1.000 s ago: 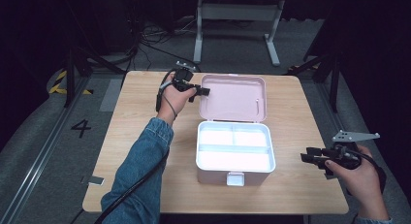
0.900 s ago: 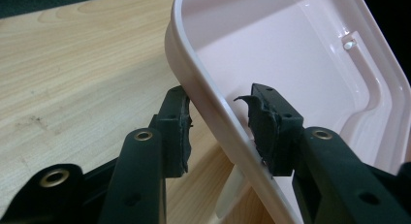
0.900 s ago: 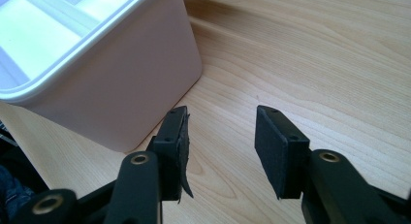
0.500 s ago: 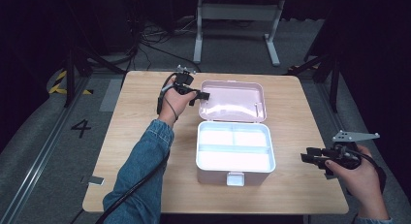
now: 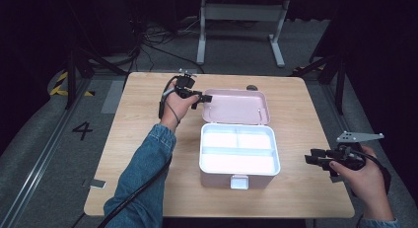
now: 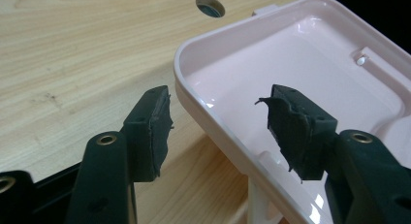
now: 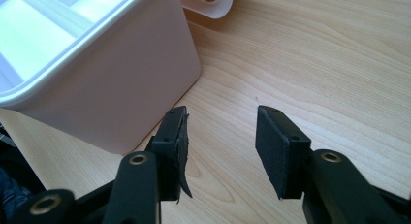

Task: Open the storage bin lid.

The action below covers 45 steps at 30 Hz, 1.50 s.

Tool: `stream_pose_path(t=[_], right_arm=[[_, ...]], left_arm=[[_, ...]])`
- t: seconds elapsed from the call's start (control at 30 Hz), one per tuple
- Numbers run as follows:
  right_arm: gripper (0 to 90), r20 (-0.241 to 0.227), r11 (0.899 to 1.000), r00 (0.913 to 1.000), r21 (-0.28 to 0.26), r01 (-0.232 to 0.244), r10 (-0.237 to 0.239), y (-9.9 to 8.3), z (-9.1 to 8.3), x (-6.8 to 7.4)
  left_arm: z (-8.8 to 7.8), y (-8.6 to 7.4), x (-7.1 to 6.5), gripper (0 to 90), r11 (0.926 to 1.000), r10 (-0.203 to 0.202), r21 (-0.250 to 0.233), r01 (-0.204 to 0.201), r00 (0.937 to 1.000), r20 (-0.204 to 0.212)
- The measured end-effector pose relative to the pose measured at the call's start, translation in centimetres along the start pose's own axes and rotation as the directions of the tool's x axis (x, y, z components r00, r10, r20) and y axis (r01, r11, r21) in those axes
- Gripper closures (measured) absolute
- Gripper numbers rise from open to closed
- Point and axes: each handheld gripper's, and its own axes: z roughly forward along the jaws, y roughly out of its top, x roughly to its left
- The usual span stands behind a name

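Pink plastic, that is what draws the eye: a storage box sits at the middle of the wooden counter, its lid thrown back flat behind it toward the upper middle of the frame, the white tray inside split into compartments. The left gripper sits at the lid's left corner, and its fingers have just been opening; in the left gripper view they now stand spread on either side of the lid's rim, which runs between them untouched by either pad. The right gripper hangs at the lower right of the frame, just off the box's right side, its fingers spread wide over bare wood with nothing between them. A round cable hole in the counter lies just past the lid's far edge. Beyond the counter, a white metal frame and loose cables cross the dark floor, and a painted numeral 4 marks the floor at the left.
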Motion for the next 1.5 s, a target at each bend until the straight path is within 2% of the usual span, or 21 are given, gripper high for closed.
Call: stream_pose_path(t=[0.07,0.23,0.37,0.4,0.43,0.5,0.6,0.7,0.73,0.77,0.8,0.87,1.0,1.07,1.27,1.4,1.43,1.47,1.5], right_arm=[[56.1,-0.001,1.0,1.0,-0.001,0.004,-0.004,0.2,0.2,-0.1],[55.5,-0.01,1.0,0.9998,0.004,0.018,-0.018,0.8,0.8,-0.2],[55.5,-0.017,1.0,0.9995,0.009,0.027,-0.027,1.4,1.5,-0.4],[55.5,-0.017,1.0,0.9995,0.009,0.027,-0.027,1.4,1.5,-0.4],[55.5,-0.027,0.999,0.9991,0.012,0.032,-0.032,1.8,1.9,-0.4],[55.5,-0.033,0.999,0.9988,0.014,0.037,-0.036,2.0,2.1,-0.4],[55.5,-0.045,0.999,0.9978,0.019,0.049,-0.049,2.6,2.8,-0.4],[55.5,-0.056,0.998,0.9968,0.026,0.057,-0.056,3.1,3.4,-0.3],[55.5,-0.061,0.998,0.9963,0.026,0.063,-0.061,3.3,3.6,-0.4],[55.5,-0.06,0.997,0.9962,0.029,0.065,-0.063,3.4,3.6,-0.4],[55.5,-0.056,0.997,0.9961,0.029,0.07,-0.069,3.4,3.6,-0.4],[55.5,-0.053,0.997,0.9963,0.032,0.069,-0.067,3.6,3.6,-0.5],[55.2,-0.043,0.997,0.9972,0.045,0.063,-0.061,3.5,3.6,-0.9],[55.2,-0.035,0.997,0.9979,0.056,0.057,-0.055,3.4,3.7,-1.2],[55.0,-0.023,0.996,0.999,0.083,0.039,-0.038,3.0,4.0,-1.9],[54.9,-0.016,0.996,0.9995,0.087,0.028,-0.027,2.9,4.0,-2.3],[55.0,-0.014,0.996,0.9996,0.09,0.026,-0.025,2.7,4.1,-2.4],[54.9,-0.015,0.996,0.9997,0.09,0.023,-0.022,2.7,4.0,-2.4],[55.0,-0.016,0.996,0.9997,0.09,0.022,-0.02,2.6,4.0,-2.5]], left_arm=[[-0.8,0.1,-0.3,41.3,0.9998,0.015,-0.014,-0.016,0.9998,-0.008],[-3.4,0.3,-1.6,40.8,0.9958,0.086,-0.03,-0.087,0.9959,-0.028],[-5.9,-0.1,-2.8,40.4,0.9918,0.117,-0.047,-0.119,0.9925,-0.035],[-5.9,-0.1,-2.8,40.2,0.9918,0.117,-0.047,-0.119,0.9925,-0.035],[-7.2,-0.5,-3.3,40.2,0.9878,0.146,-0.046,-0.149,0.9879,-0.052],[-7.8,-0.7,-3.5,39.9,0.987,0.151,-0.047,-0.154,0.9868,-0.058],[-9.9,-1.7,-4.1,39.6,0.9846,0.158,-0.063,-0.163,0.9845,-0.076],[-11.9,-3.0,-4.3,39.4,0.9815,0.178,-0.053,-0.184,0.979,-0.1],[-12.6,-3.6,-4.5,39.4,0.983,0.169,-0.055,-0.175,0.9798,-0.107],[-12.6,-3.6,-4.5,39.3,0.983,0.169,-0.055,-0.175,0.9798,-0.107],[-13.6,-4.4,-4.6,39.1,0.9814,0.18,-0.045,-0.187,0.9753,-0.128],[-14.7,-5.3,-4.7,38.9,0.9828,0.172,-0.042,-0.18,0.9757,-0.135],[-16.6,-7.0,-4.7,38.8,0.9835,0.169,-0.036,-0.177,0.9714,-0.167],[-17.5,-7.9,-4.7,38.6,0.9813,0.181,-0.03,-0.19,0.964,-0.195],[-18.9,-9.9,-4.5,37.6,0.981,0.192,0.021,-0.193,0.9515,-0.24],[-19.4,-10.8,-4.4,37.6,0.9827,0.182,0.008,-0.185,0.9534,-0.241],[-19.4,-11.0,-4.4,37.4,0.9843,0.171,-0.002,-0.176,0.9567,-0.235],[-19.4,-11.5,-4.4,37.2,0.9855,0.165,0.004,-0.169,0.9574,-0.237],[-19.5,-11.7,-4.4,37.3,0.9845,0.174,0.025,-0.174,0.954,-0.244]])
